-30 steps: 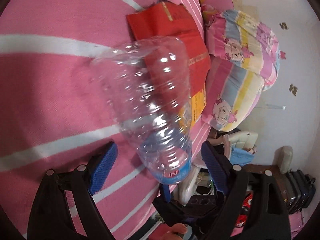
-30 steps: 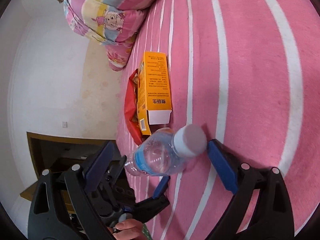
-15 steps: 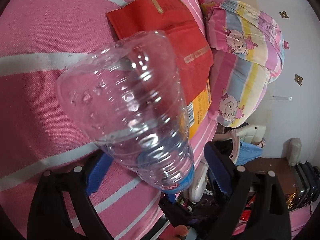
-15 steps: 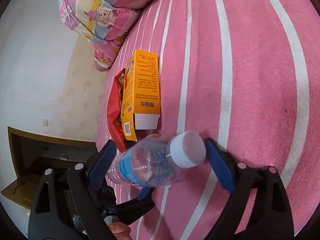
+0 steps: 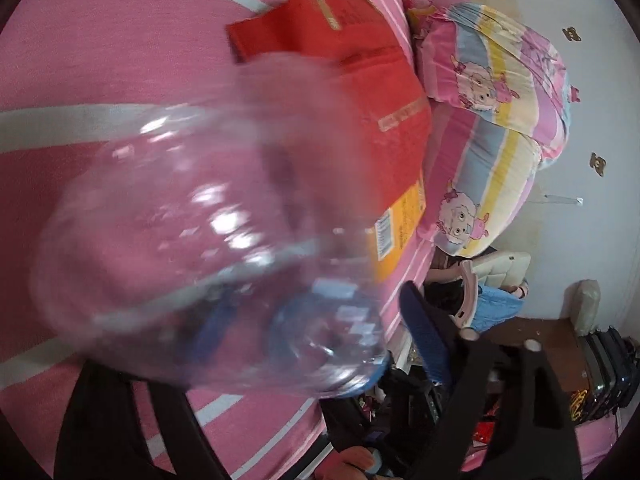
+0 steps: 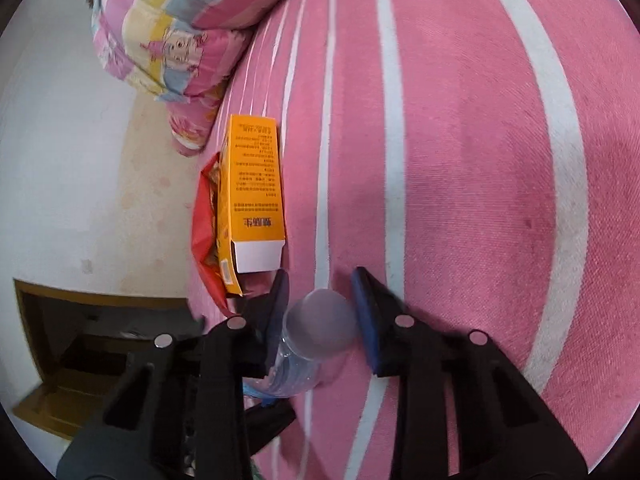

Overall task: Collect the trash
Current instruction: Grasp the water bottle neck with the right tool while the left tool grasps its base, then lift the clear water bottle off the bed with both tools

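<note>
A clear plastic bottle (image 5: 208,240) with a blue label lies across the pink striped bed, blurred and filling the left wrist view with its base toward the camera. My left gripper (image 5: 316,300) has its jaws closing around the bottle's body; its right pad (image 5: 424,332) stands just off the plastic. In the right wrist view, my right gripper (image 6: 320,276) has its jaws closing, and both pads press on the white cap (image 6: 320,320). An orange box (image 6: 256,192) and a red snack bag (image 6: 202,232) lie just beyond.
Cartoon-print pillows (image 5: 492,80) are piled at the head of the bed (image 6: 480,160). The red snack bag (image 5: 352,64) and orange box (image 5: 400,228) sit near the bed's edge. A wooden desk (image 6: 80,340) and dark suitcases (image 5: 608,368) stand on the floor. A hand (image 5: 352,460) shows below.
The right jaws have closed from wide apart onto the bottle's cap. The bottle's base has swung closer to the left camera and now fills it; the left jaws have narrowed.
</note>
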A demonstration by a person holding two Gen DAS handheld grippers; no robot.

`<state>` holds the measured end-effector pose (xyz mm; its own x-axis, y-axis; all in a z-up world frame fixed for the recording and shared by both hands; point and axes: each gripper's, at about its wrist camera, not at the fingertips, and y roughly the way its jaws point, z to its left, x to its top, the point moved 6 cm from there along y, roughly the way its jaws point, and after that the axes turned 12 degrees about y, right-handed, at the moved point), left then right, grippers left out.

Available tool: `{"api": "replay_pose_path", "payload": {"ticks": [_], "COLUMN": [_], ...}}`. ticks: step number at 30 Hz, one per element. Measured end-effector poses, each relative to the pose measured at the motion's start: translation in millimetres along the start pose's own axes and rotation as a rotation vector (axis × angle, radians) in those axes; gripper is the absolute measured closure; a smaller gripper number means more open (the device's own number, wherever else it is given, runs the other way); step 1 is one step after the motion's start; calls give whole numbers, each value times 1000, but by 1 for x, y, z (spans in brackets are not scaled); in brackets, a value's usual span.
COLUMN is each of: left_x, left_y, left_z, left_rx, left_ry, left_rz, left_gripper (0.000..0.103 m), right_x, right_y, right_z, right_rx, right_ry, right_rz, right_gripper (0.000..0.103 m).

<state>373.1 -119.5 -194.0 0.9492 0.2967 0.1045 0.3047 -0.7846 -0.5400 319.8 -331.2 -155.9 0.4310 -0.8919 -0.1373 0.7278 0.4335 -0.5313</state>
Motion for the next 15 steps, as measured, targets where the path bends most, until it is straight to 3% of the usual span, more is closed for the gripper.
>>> {"api": "replay_pose_path", "payload": {"ticks": [3,15], "left_x": [-1,-12], "left_y": [-3,-16], "left_z": [5,9], "left_rx": [-10,-25], "left_ry": [-31,-61], "left_rz": [-2,-38], "left_gripper": [37,39], "right_x": [-1,-4], "right_y": [0,-6], "right_z": [2,-3], "right_rx": [-4,31], "right_ry": [-17,59], "right_rz": [-1,16], "right_gripper": [69,69]}}
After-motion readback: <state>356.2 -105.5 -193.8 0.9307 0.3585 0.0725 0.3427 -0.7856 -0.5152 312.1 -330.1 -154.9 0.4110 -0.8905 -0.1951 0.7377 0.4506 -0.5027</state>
